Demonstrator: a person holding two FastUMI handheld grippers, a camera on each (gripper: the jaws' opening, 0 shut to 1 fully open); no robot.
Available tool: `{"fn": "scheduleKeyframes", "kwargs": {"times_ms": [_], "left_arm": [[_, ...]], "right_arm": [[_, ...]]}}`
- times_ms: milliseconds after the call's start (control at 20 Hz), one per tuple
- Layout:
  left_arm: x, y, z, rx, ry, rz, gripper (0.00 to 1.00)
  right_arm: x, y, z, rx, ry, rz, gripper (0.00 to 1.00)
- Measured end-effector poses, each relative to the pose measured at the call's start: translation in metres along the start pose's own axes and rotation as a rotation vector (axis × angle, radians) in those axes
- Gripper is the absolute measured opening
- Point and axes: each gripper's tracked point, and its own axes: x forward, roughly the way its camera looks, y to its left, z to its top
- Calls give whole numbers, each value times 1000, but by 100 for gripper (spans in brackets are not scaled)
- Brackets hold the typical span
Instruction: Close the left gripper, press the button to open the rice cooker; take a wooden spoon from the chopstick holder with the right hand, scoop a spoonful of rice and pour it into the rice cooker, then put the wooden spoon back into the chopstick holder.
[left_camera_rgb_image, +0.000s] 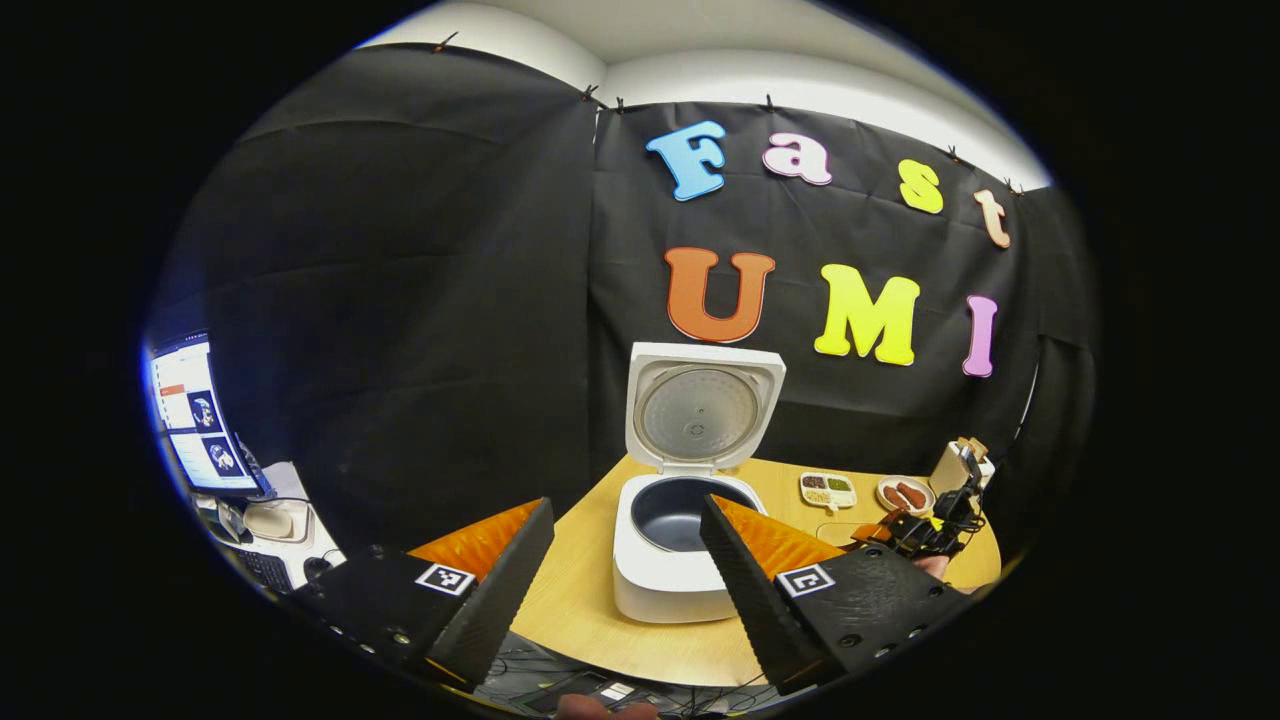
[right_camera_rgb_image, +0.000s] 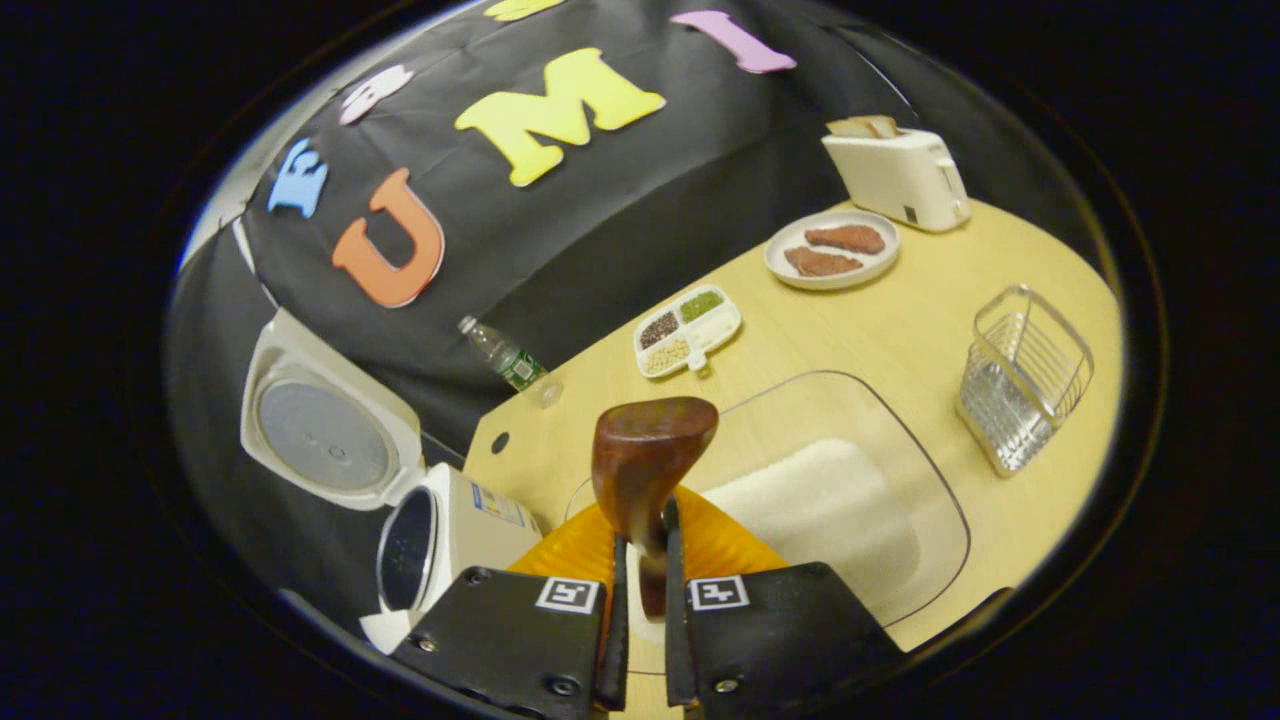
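Right gripper (right_camera_rgb_image: 640, 590) pinching the wooden spoon (right_camera_rgb_image: 650, 460) by its handle, fingers pressed on both sides, bowl of the spoon standing up ahead of the gripper and looking empty. Held just above the clear tray of rice (right_camera_rgb_image: 820, 510), which lies directly ahead and below on the bench (right_camera_rgb_image: 900, 310), probably so that the scoop needs only a short dip. Rice cooker (right_camera_rgb_image: 440, 540) off to the left of this gripper, lid (left_camera_rgb_image: 703, 405) already raised, inner pot (left_camera_rgb_image: 675, 510) bare and ready to receive. Wire chopstick holder (right_camera_rgb_image: 1020, 375) far to the right, left free for the return. Left gripper (left_camera_rgb_image: 625, 570) spread wide, holding nothing, kept back in front of the cooker, likely out of the way.
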Motion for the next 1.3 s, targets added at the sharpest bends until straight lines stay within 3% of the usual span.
{"fn": "scheduleKeyframes", "kwargs": {"times_ms": [250, 800, 1050, 1300], "left_arm": [[-2, -18, -1, 3, 17, -24, 94], [-2, -64, 3, -4, 1, -71, 94], [-4, -64, 4, -5, -19, -58, 94], [-14, -50, -1, 10, -26, -28, 94]], "right_arm": [[-3, -25, 2, 242, 42, 79, 19], [-53, -52, 65, 398, -19, 167, 19], [-72, -17, 97, 416, -44, 246, 19], [-78, 65, 106, 387, -9, 371, 19]]}}
